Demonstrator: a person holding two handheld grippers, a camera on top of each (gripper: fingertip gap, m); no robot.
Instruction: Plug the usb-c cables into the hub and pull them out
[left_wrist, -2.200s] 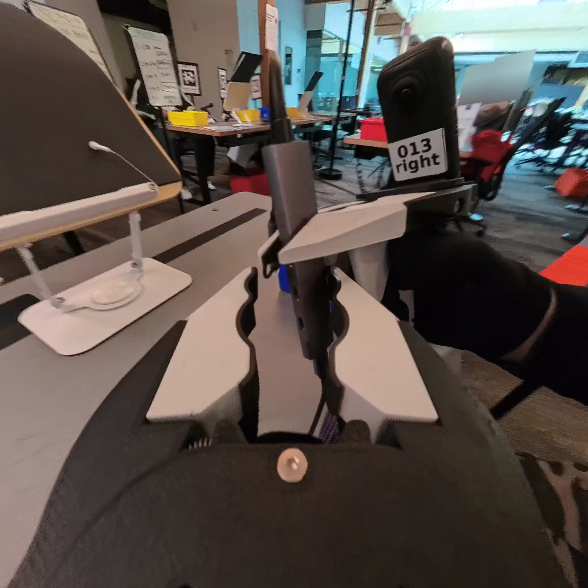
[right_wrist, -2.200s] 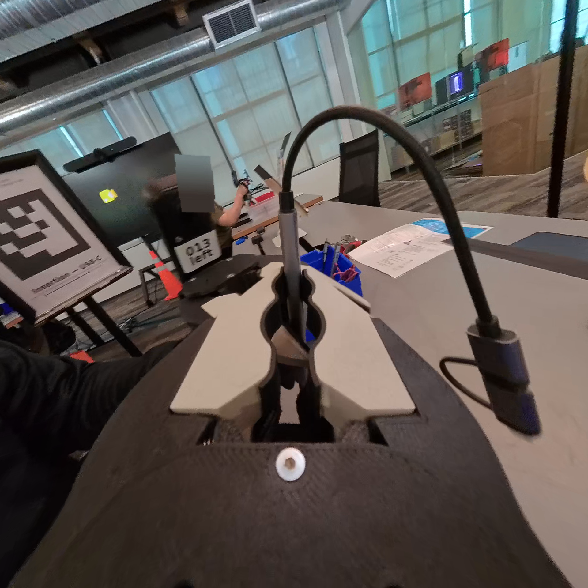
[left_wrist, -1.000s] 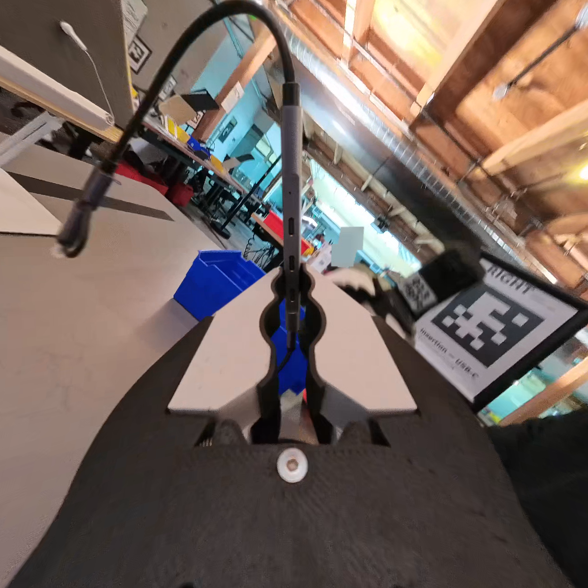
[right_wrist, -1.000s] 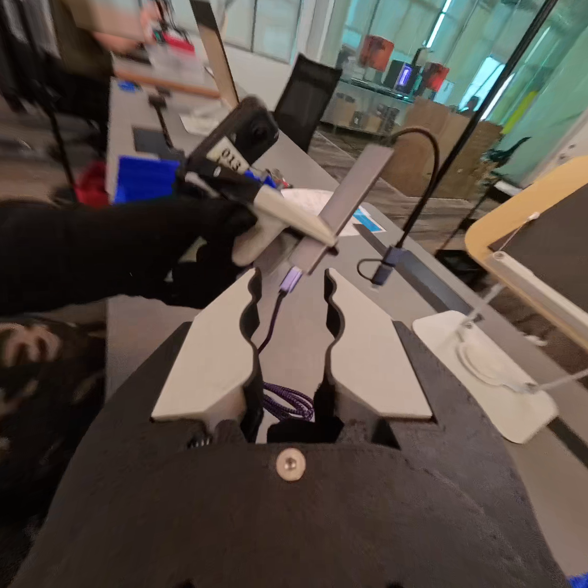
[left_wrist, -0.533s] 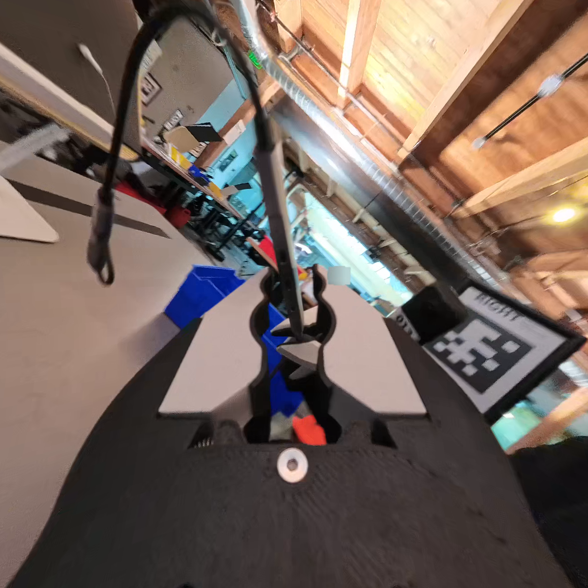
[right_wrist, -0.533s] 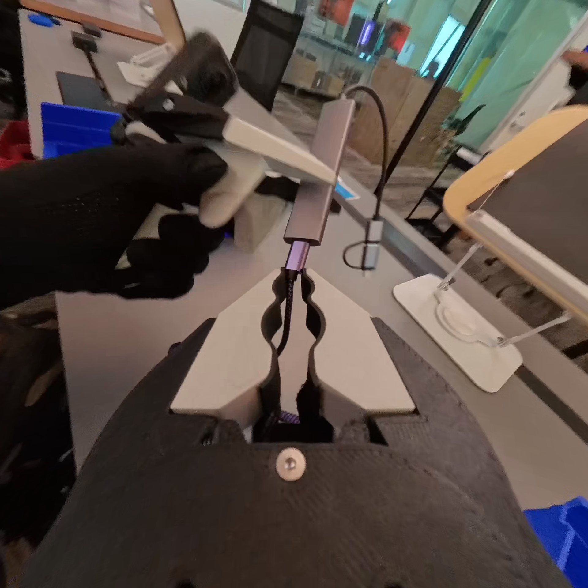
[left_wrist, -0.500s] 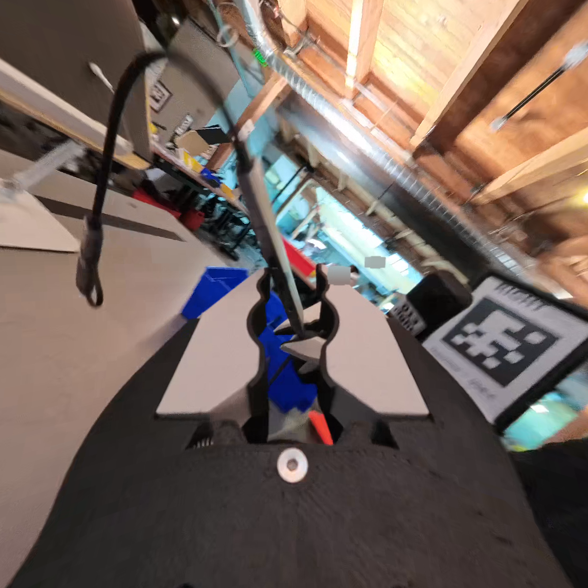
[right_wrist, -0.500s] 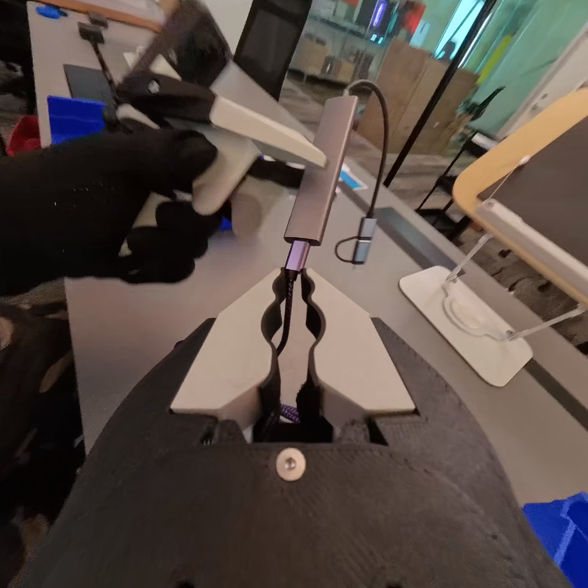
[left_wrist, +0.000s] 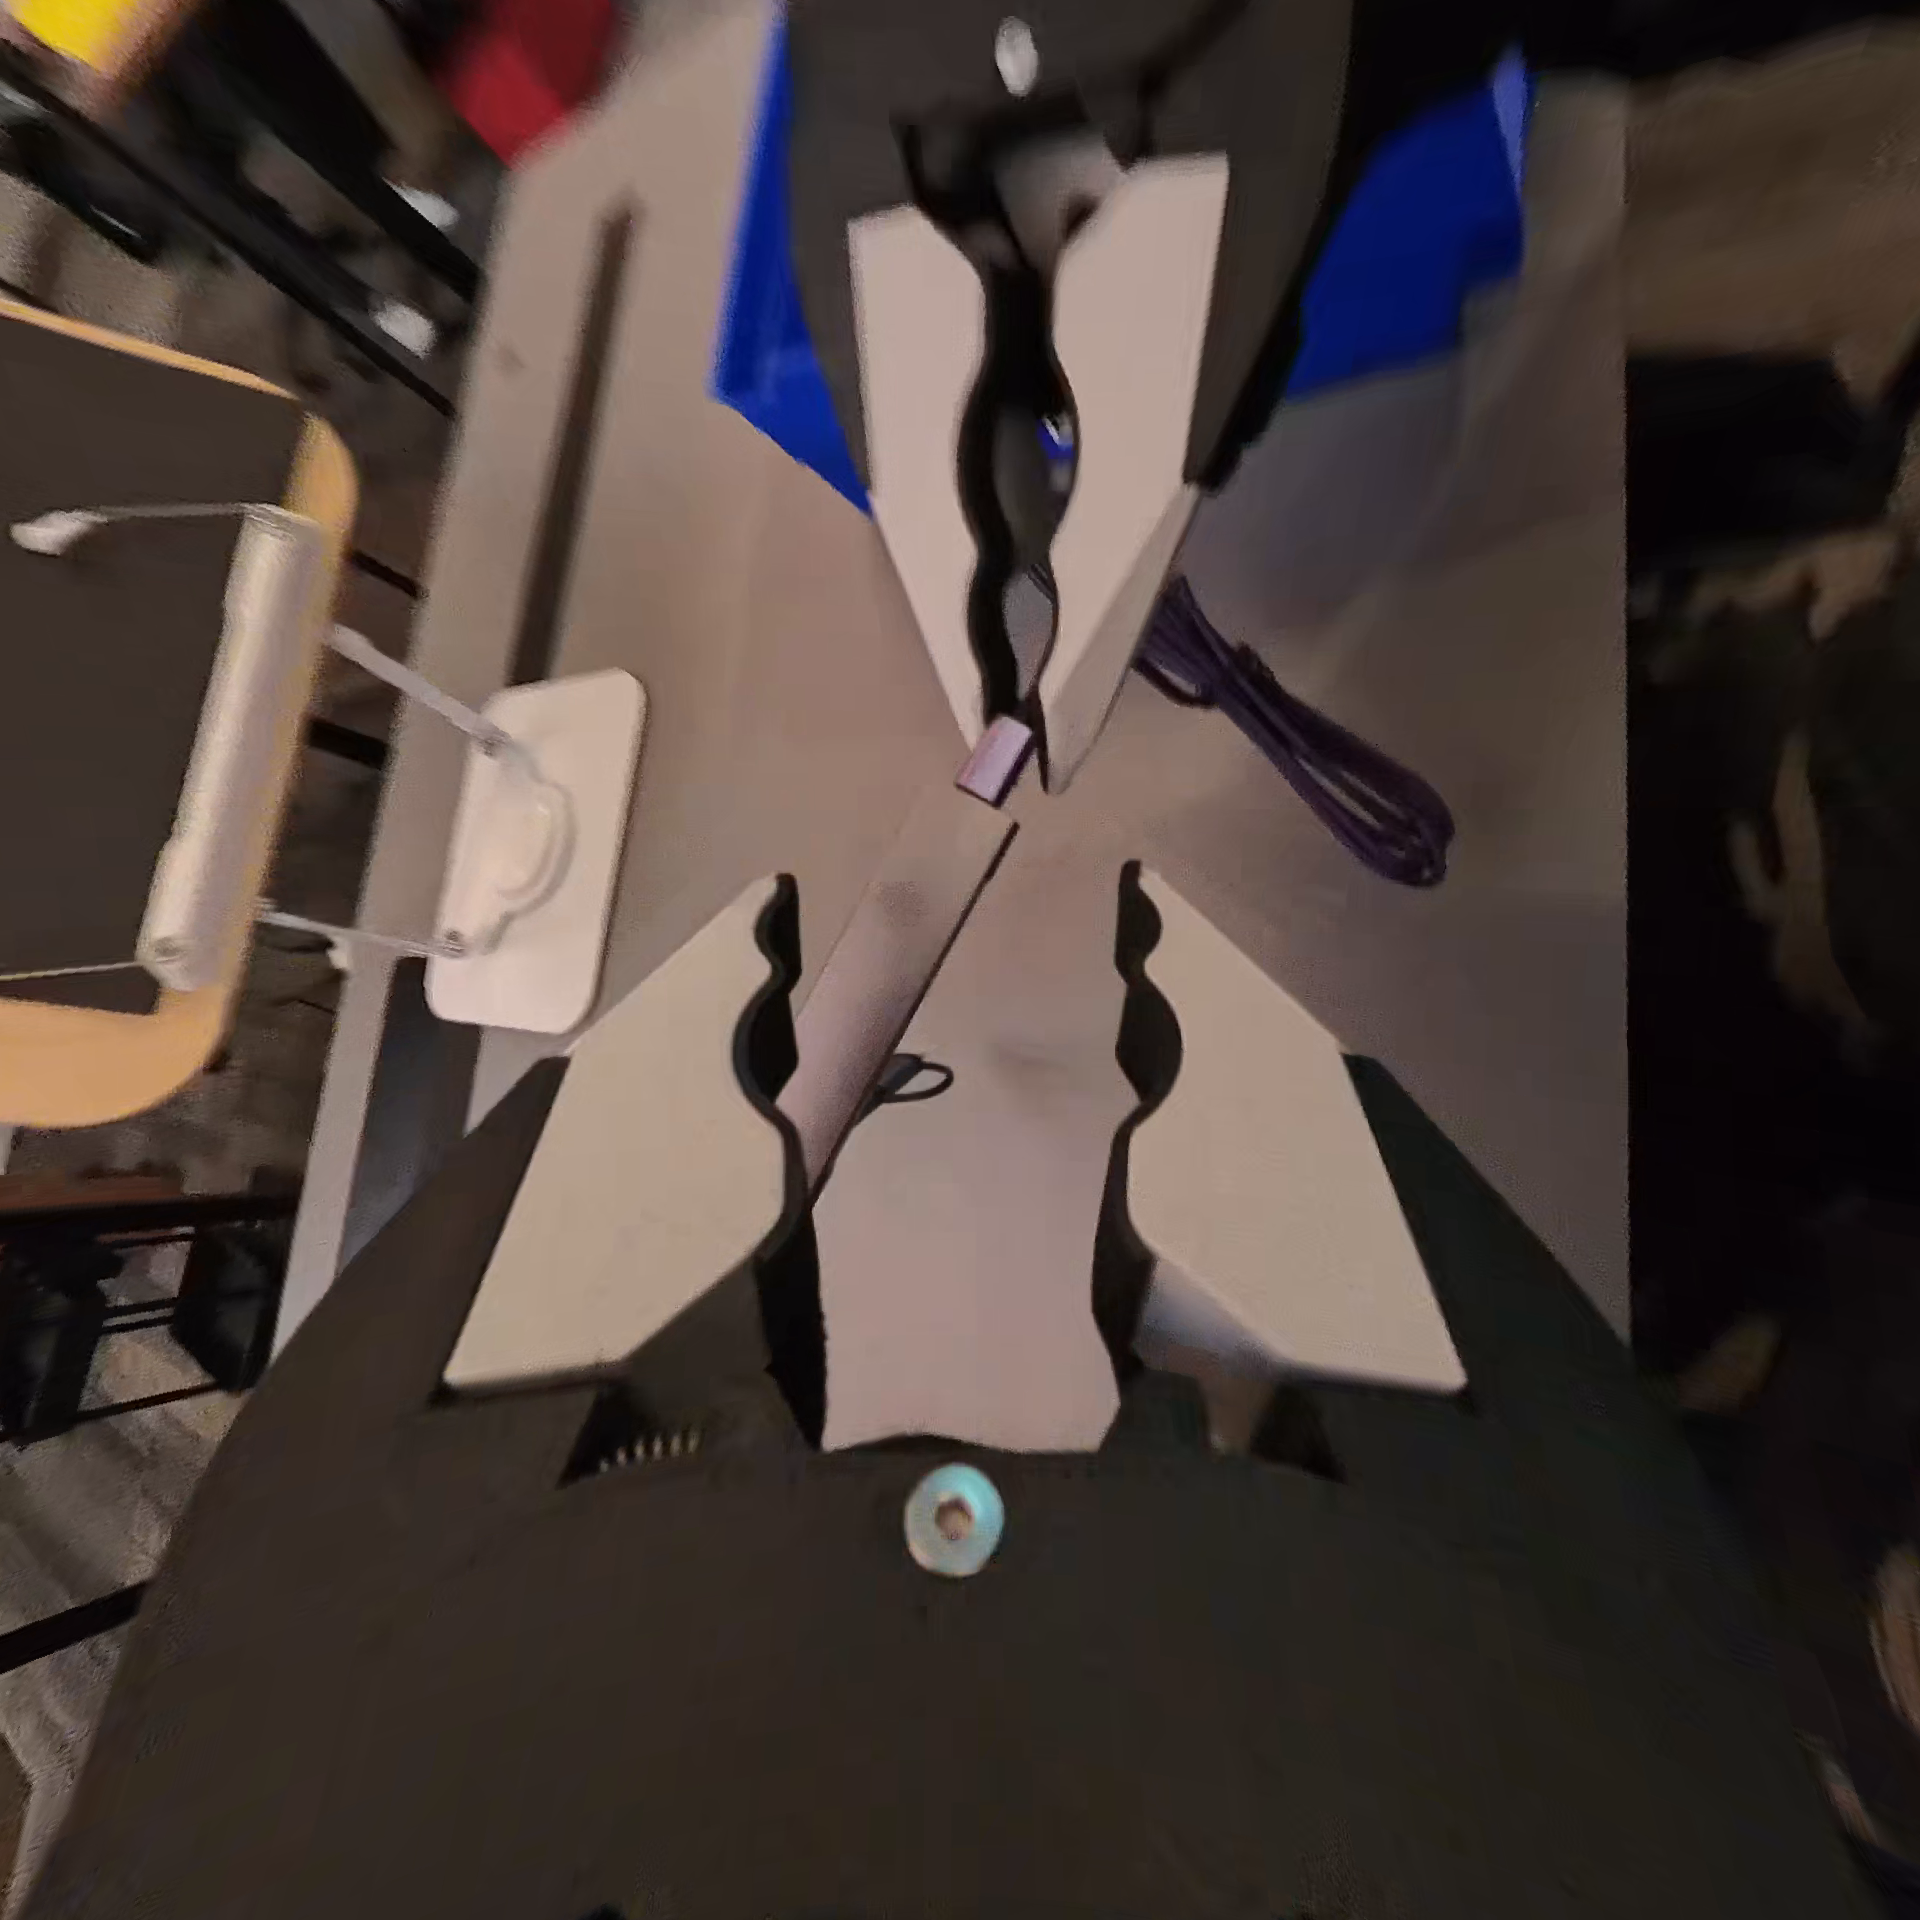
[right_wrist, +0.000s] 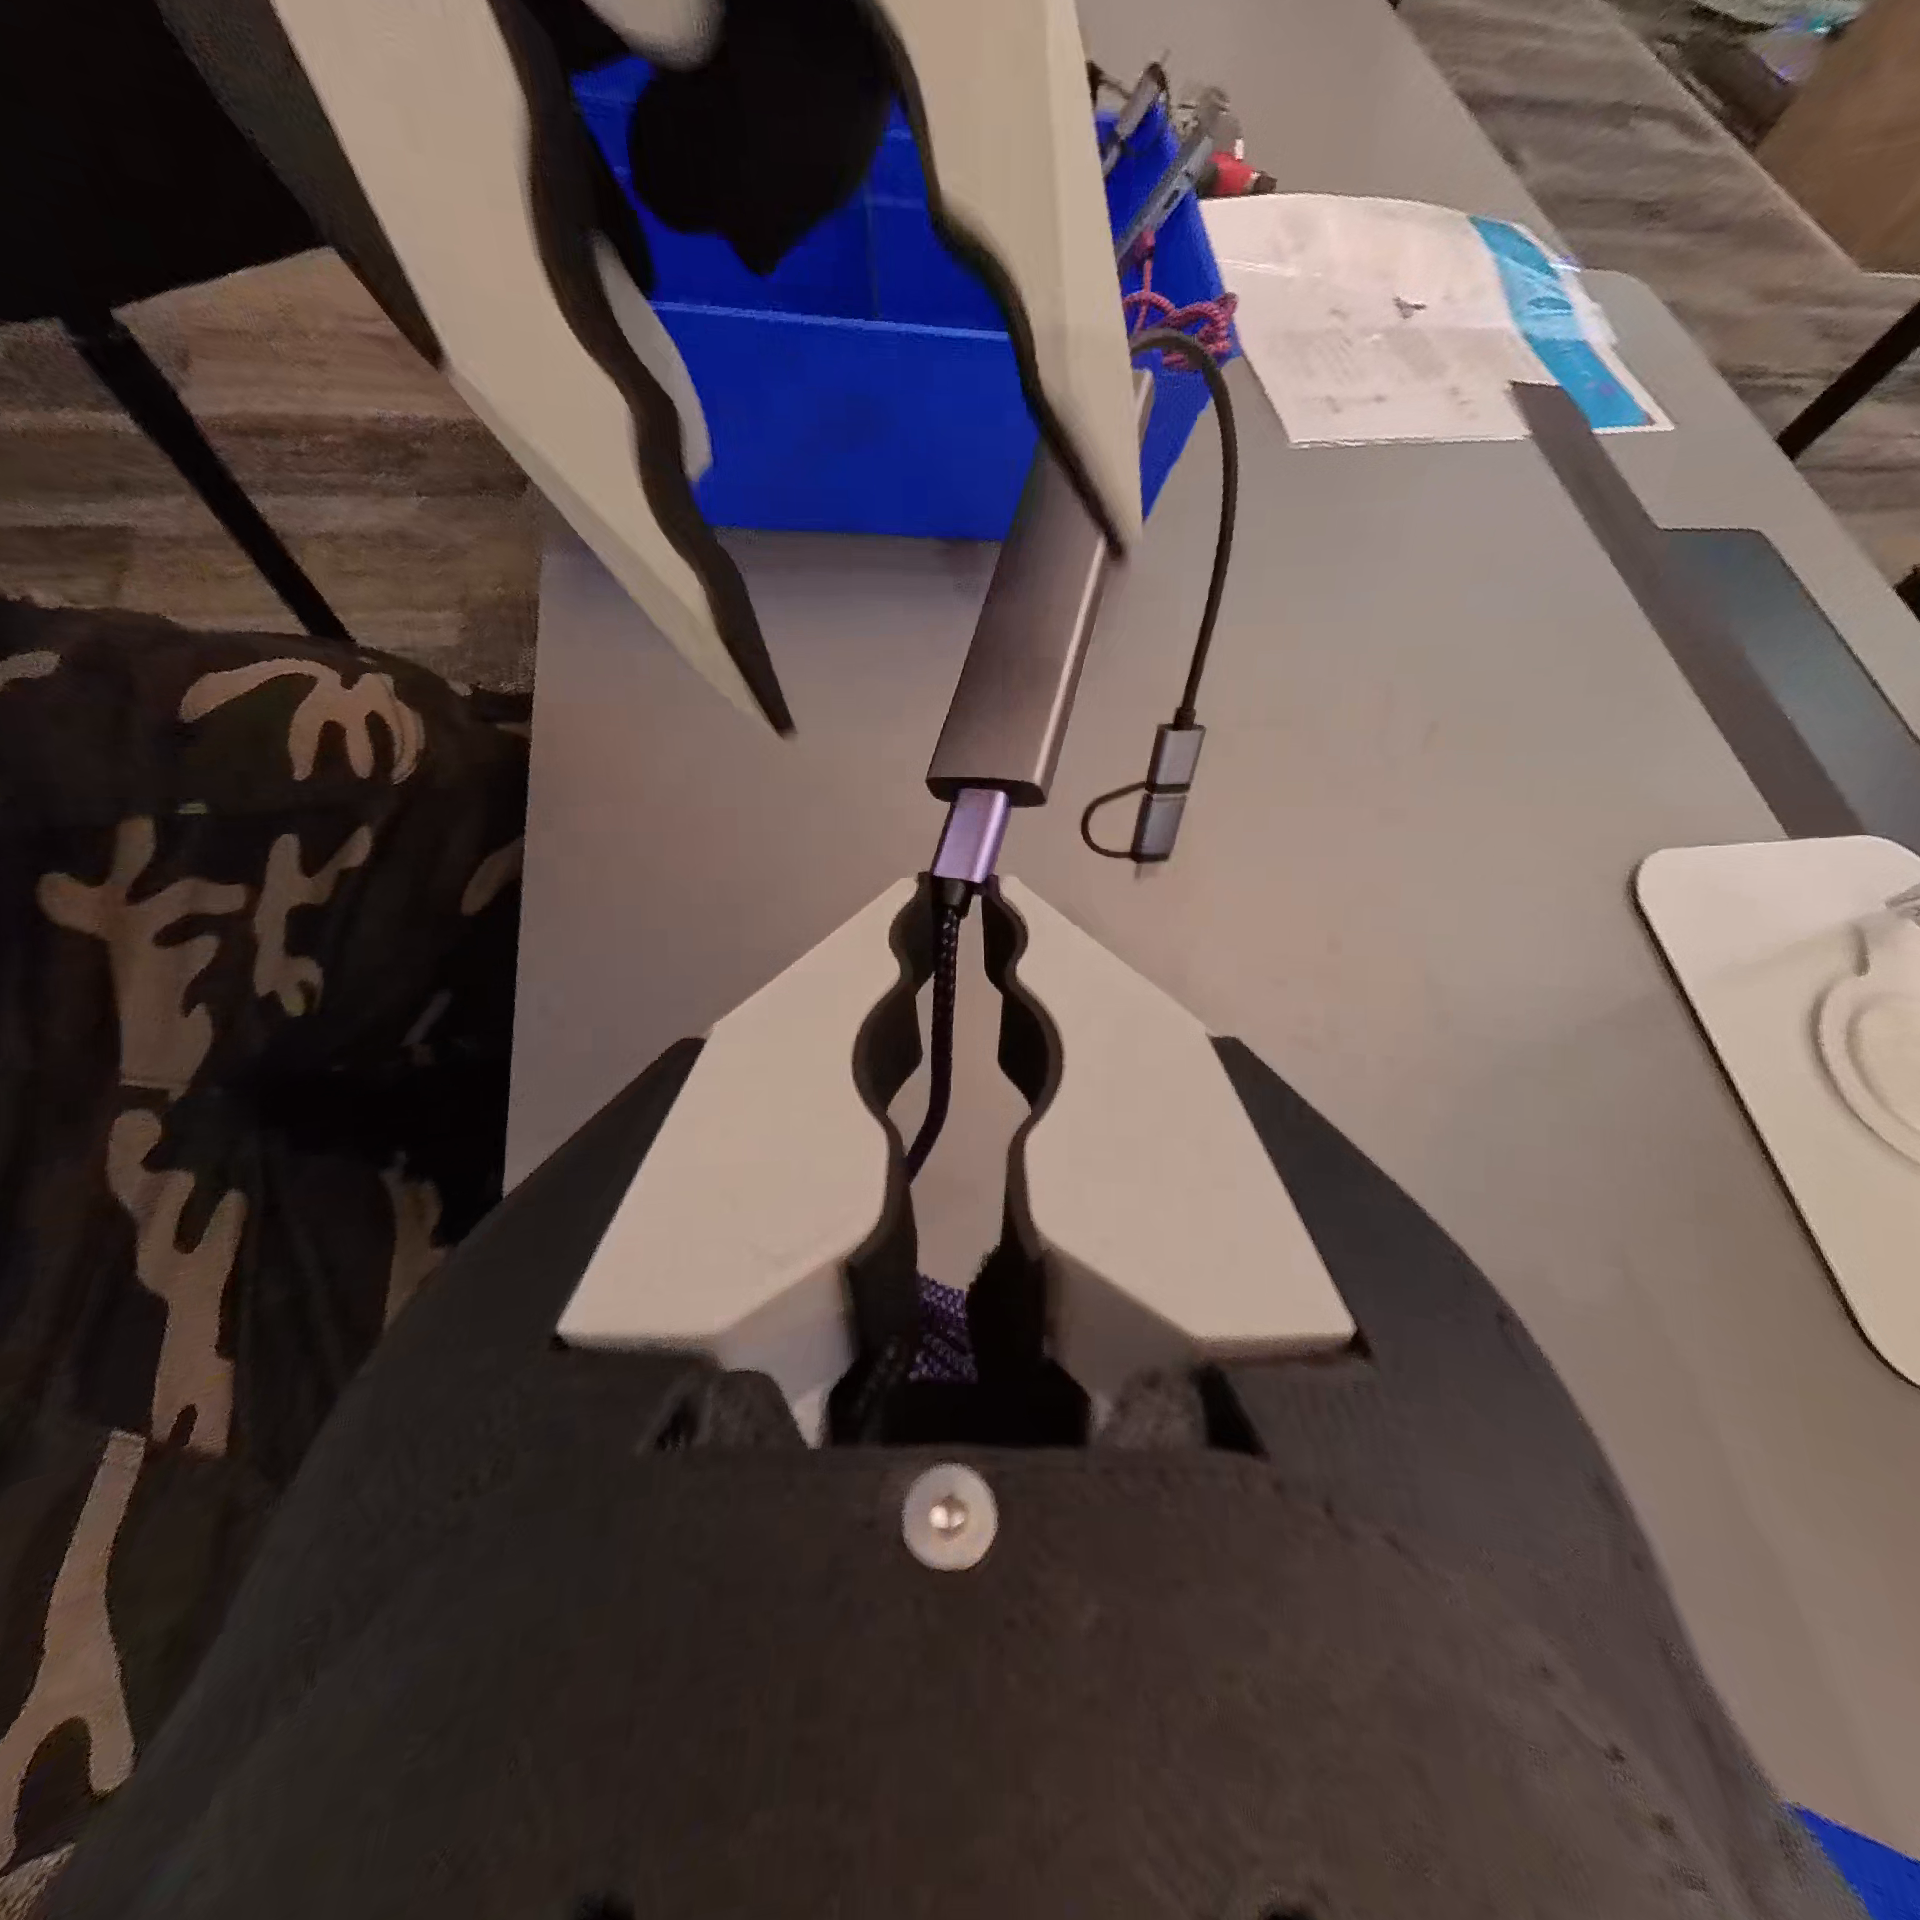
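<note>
My right gripper (right_wrist: 951, 894) pinches the purple cable (right_wrist: 940, 1023) just behind its plug (right_wrist: 968, 831), seated in the hub (right_wrist: 1023, 655), a light, stiff, slick bar leaning loose against one finger of my spread-apart left gripper (left_wrist: 951, 914).

Hub (right_wrist: 1023, 634): slim grey metal bar, off the desk (right_wrist: 1351, 644), tilted, upper end against one finger of the wide-open left claw (right_wrist: 935, 582). Its short black pigtail (right_wrist: 1216, 540) loops down to a grey adapter plug (right_wrist: 1169, 795) hanging free. USB-C cable (right_wrist: 940, 1023): purple braid, purple-metal plug (right_wrist: 971, 836) seated in the hub's lower end, cord pinched in the closed right claw (right_wrist: 956, 894). Rest of it lies coiled on the desk (left_wrist: 1340, 748).
</note>
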